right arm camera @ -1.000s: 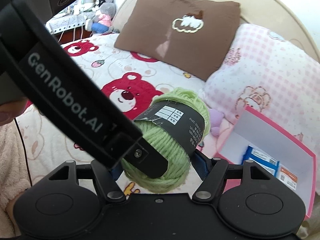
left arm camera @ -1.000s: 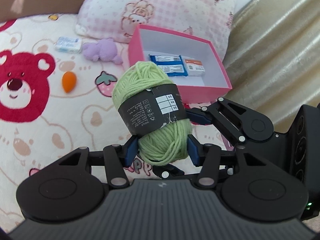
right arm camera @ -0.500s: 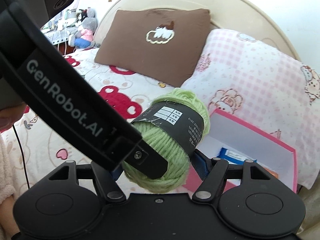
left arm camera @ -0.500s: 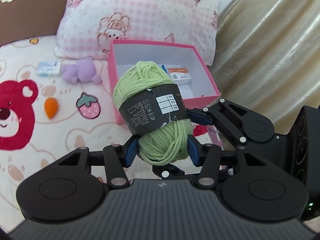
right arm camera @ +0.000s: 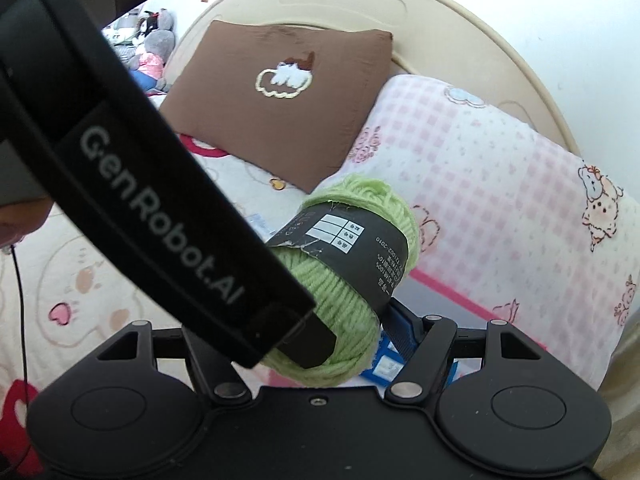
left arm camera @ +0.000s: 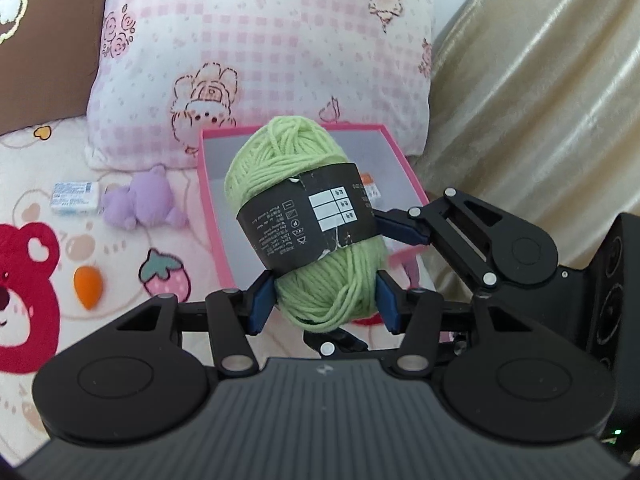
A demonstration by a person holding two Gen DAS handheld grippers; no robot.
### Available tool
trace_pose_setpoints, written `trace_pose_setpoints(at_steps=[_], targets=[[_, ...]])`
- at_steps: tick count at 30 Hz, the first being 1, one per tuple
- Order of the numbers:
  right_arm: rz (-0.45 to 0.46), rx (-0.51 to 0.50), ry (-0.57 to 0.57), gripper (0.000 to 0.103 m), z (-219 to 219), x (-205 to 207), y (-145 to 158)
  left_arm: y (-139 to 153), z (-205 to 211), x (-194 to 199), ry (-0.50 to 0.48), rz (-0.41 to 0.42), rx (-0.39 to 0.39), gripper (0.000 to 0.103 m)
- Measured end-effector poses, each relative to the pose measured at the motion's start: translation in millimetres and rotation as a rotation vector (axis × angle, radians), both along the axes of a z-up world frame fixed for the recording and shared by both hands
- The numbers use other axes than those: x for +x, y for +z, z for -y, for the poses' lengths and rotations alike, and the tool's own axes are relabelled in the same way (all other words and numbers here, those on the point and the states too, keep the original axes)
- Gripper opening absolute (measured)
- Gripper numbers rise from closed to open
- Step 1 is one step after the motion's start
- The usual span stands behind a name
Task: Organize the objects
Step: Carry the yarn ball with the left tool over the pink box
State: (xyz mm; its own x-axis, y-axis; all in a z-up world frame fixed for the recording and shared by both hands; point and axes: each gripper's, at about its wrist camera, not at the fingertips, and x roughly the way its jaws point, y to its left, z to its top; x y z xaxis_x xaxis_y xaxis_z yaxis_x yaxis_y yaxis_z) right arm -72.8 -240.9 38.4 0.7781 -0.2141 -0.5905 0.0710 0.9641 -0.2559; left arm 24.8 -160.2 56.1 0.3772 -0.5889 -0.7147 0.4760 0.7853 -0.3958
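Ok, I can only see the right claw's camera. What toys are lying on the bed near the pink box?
Observer: A purple plush bear lies just left of the pink box.
Child: Anything else?
Observer: An orange teardrop-shaped thing lies nearer us, on the bear-print blanket.
Child: Is the left claw squeezing the yarn?
Observer: Yes, the left claw has both blue pads pressed on the lower end of the green yarn ball.

Both wrist cams sit close behind their jaws, angled down over the bed (left arm camera: pixel 120 248). Left faces the pink box (left arm camera: pixel 216 216); right faces the headboard (right arm camera: pixel 460 40). Shared: yarn ball (left arm camera: pixel 316 216), checked pillow (right arm camera: pixel 500 184).
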Motion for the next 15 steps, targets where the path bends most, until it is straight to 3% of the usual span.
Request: trace_pose_setpoints(at_steps=[4,10,15], targets=[[-0.023,0.088,-0.044,0.074,31.6,18.0,-2.3,-9.4,12.6,33.2,-0.010,-0.028,-0.003,0.051],[-0.048,0.213,-0.091,0.074,80.8,41.5,-21.9,-27.5,42.1,69.2,-0.019,-0.040,0.054,0.051],[-0.085,0.398,-0.145,0.073,120.9,58.4,-47.5,-51.4,52.7,86.1,0.021,-0.054,0.069,0.050]])
